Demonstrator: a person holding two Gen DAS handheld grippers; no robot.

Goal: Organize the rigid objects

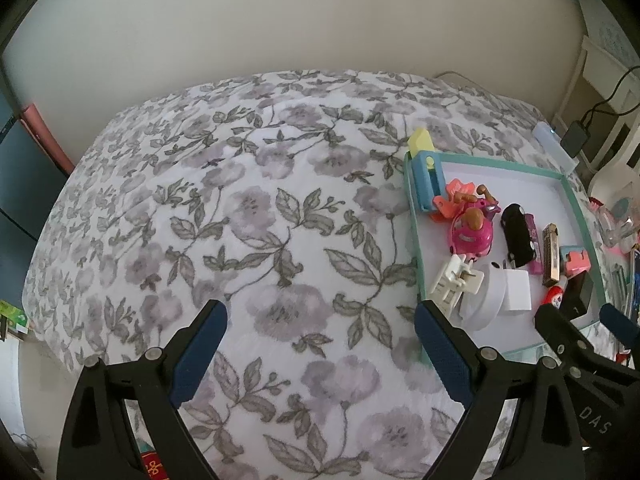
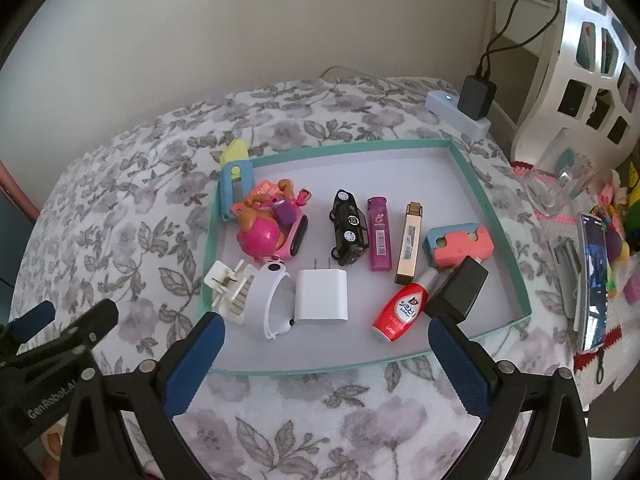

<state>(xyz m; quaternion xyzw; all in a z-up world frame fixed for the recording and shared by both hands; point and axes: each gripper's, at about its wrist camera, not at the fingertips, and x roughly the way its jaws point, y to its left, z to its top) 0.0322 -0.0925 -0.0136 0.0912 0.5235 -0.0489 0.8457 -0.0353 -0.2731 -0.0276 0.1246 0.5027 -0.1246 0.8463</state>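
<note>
Holding toys and chargers, teal tray [image 2: 505, 240] sits on floral bedspread [image 2: 132, 240]: white charger [image 2: 322, 296] centre, red bottle [image 2: 400, 310] at 4 o'clock. Left gripper [image 1: 320, 354] and right gripper [image 2: 326, 360] spread, empty.

Two wrist views, both looking forward and down over our claws at the bed.

Our left claw [image 1: 320, 344] faces mostly bare floral bedspread [image 1: 248, 208], with the teal tray [image 1: 412, 216] off to its right and the right claw [image 1: 584, 320] at the frame's right edge. Our right claw [image 2: 324, 340] sits close before the tray [image 2: 508, 248], looking straight into it, the left claw [image 2: 60, 316] to its left. Both views share the tray and the bedspread [image 2: 132, 240].
</note>
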